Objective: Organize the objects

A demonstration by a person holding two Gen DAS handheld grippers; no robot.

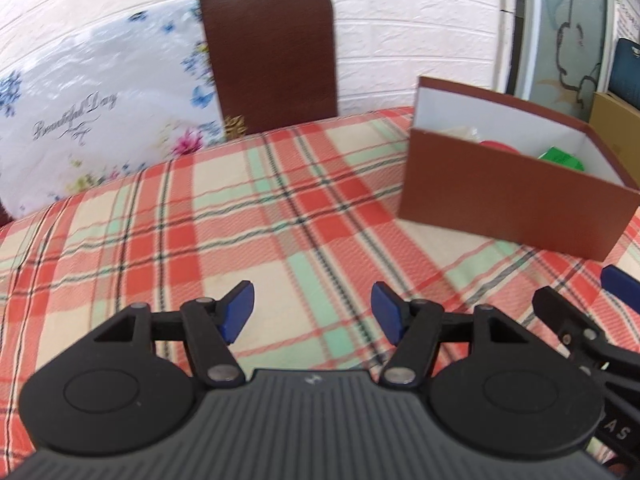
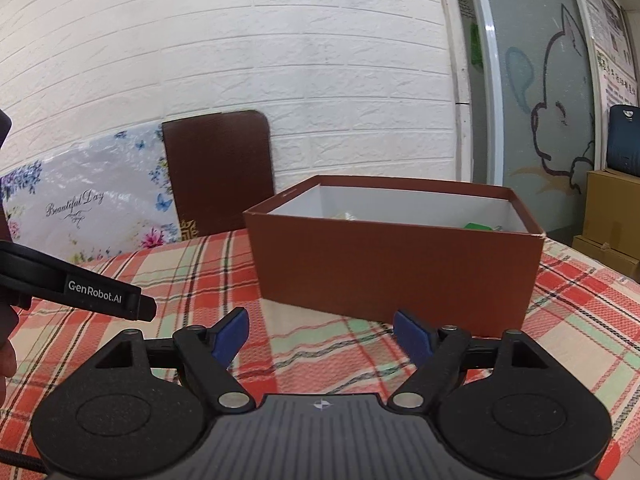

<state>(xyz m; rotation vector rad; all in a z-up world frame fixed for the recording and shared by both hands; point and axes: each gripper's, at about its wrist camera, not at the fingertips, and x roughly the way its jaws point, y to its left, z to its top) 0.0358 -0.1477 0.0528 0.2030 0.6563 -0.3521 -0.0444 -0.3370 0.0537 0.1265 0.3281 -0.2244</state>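
Left gripper: jaws spread wide, nothing between the blue pads, hovering over the plaid tablecloth. Right gripper: same, jaws apart and empty, pointed at the near wall of the brown box.

Box sits open-topped on the cloth, white inside, ahead of the right gripper and off to the right of the left one. In the left wrist view, something red and something green lie in it, low behind the front wall; too hidden to identify. Right wrist view shows only a sliver of the green item over the rim.

Each gripper appears at the edge of the other's view: right one at lower right of the left camera, left one (marked GenRobot.AI) at the left of the right camera.

Behind the table: brown chair back, floral bag reading "Beautiful Day", white brick wall. Cardboard cartons far right.
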